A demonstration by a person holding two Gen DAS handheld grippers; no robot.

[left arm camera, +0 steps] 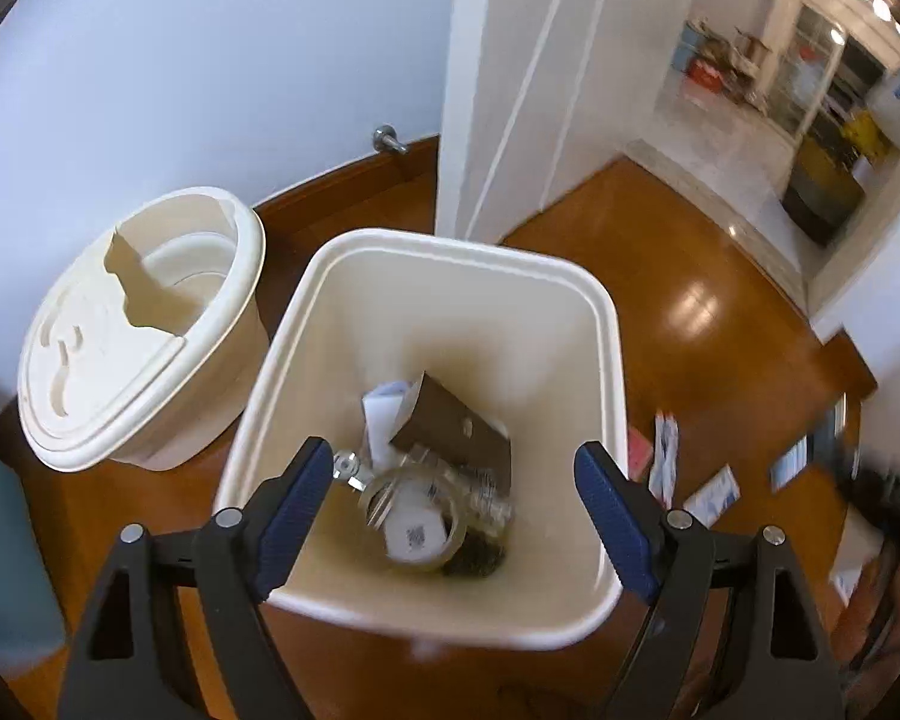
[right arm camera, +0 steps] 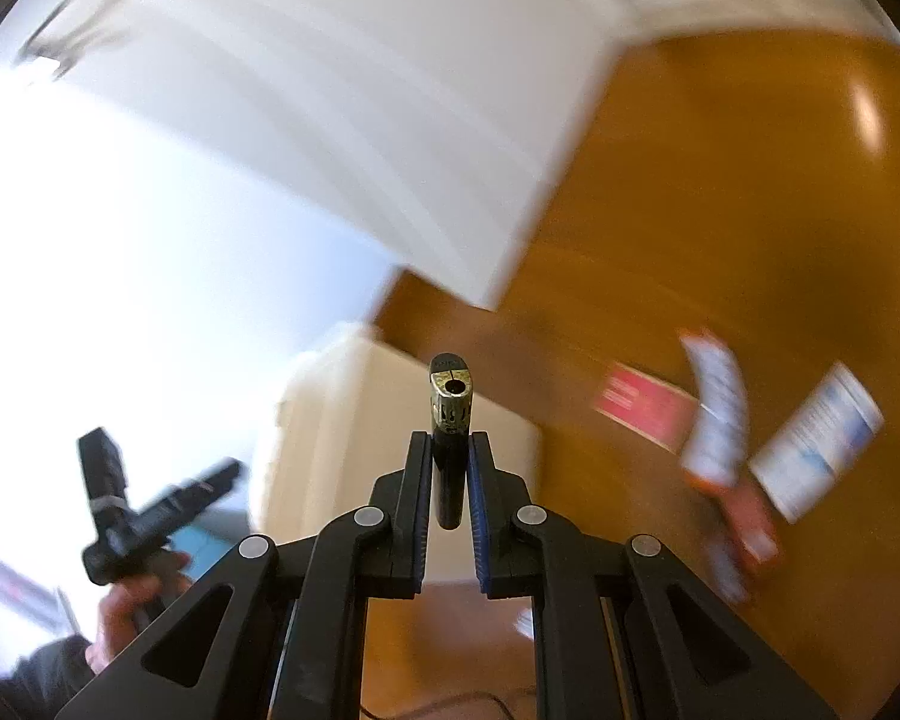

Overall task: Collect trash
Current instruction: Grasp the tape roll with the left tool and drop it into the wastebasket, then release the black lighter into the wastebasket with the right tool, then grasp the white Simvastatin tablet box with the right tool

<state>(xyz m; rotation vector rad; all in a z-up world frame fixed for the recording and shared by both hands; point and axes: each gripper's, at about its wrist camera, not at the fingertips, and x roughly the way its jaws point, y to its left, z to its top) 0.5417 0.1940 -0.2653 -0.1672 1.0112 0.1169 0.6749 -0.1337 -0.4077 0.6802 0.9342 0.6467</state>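
Observation:
A cream rectangular trash bin (left arm camera: 600,324) stands on the wooden floor; it holds a tape roll (left arm camera: 411,519), a brown card (left arm camera: 450,426) and white paper. My left gripper (left arm camera: 453,492) is open and empty, its jaws spread just above the bin's near rim. My right gripper (right arm camera: 450,450) is shut on a dark lighter (right arm camera: 450,420) with a metal top, held upright. The bin (right arm camera: 342,420) shows blurred behind the lighter in the right wrist view. The left gripper (right arm camera: 150,516) in a hand shows at lower left there.
A round cream lidded bin (left arm camera: 144,330) stands left of the trash bin. Several paper packets (left arm camera: 666,456) and a red one (right arm camera: 642,408) lie on the floor to the right. A white door (left arm camera: 510,90) stands behind, with a doorway (left arm camera: 750,120) beyond. A doorstop (left arm camera: 390,141) is on the wall.

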